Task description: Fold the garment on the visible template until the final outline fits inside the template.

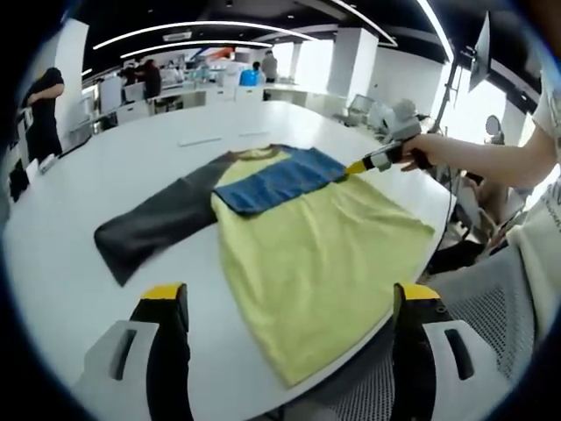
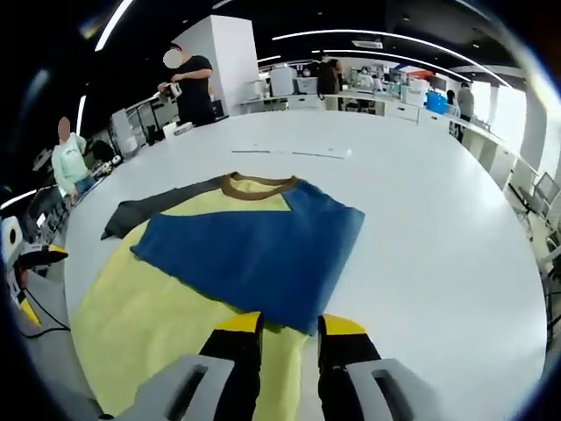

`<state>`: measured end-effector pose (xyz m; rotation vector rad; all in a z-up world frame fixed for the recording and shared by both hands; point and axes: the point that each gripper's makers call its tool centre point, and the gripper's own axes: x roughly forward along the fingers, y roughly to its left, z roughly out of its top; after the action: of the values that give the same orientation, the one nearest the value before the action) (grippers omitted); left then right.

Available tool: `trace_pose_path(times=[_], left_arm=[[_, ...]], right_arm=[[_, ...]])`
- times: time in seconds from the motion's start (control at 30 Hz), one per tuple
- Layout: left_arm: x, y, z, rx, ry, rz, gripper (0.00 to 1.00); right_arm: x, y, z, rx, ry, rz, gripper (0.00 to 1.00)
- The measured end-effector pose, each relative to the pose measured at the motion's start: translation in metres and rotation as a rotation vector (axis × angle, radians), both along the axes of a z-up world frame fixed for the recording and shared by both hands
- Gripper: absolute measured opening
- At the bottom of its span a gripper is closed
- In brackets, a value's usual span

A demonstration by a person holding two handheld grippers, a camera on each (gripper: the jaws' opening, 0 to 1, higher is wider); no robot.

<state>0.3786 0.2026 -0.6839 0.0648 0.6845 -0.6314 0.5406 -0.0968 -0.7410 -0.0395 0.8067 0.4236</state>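
Observation:
A T-shirt lies flat on the white table [image 1: 79,175]. Its yellow body [image 1: 316,254] runs to the near table edge. The dark grey sleeve [image 1: 158,224] is spread out to the left. The blue sleeve [image 1: 276,180] is folded across the chest under the brown collar [image 2: 257,185]. My left gripper [image 1: 289,294] hovers open and wide over the hem, holding nothing. My right gripper [image 1: 355,165], held by a hand, has its tip at the blue sleeve's [image 2: 254,254] outer edge. In the right gripper view my right gripper [image 2: 291,324] has its jaws a little apart, just behind the sleeve's end.
Thin pale strips [image 2: 289,153] lie on the table beyond the collar. A grey mesh chair [image 1: 491,307] stands at the near right edge. The person's arm [image 1: 473,153] reaches in from the right. People and desks [image 2: 188,79] are in the background.

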Motion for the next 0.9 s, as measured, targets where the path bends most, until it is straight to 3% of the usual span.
trace_pose_path(times=[0.53,0.57,0.9], left_arm=[[0.000,0.001,0.001,0.004,0.000,-0.002,0.92],[0.001,0.001,0.001,0.005,-0.001,-0.002,0.92],[-0.001,0.002,-0.001,0.010,0.002,-0.001,0.91]], right_arm=[[0.000,-0.010,-0.019,-0.039,0.030,-0.058,0.09],[0.003,-0.007,-0.015,-0.020,0.008,-0.062,0.09],[0.002,-0.011,-0.015,-0.078,0.014,-0.063,0.02]])
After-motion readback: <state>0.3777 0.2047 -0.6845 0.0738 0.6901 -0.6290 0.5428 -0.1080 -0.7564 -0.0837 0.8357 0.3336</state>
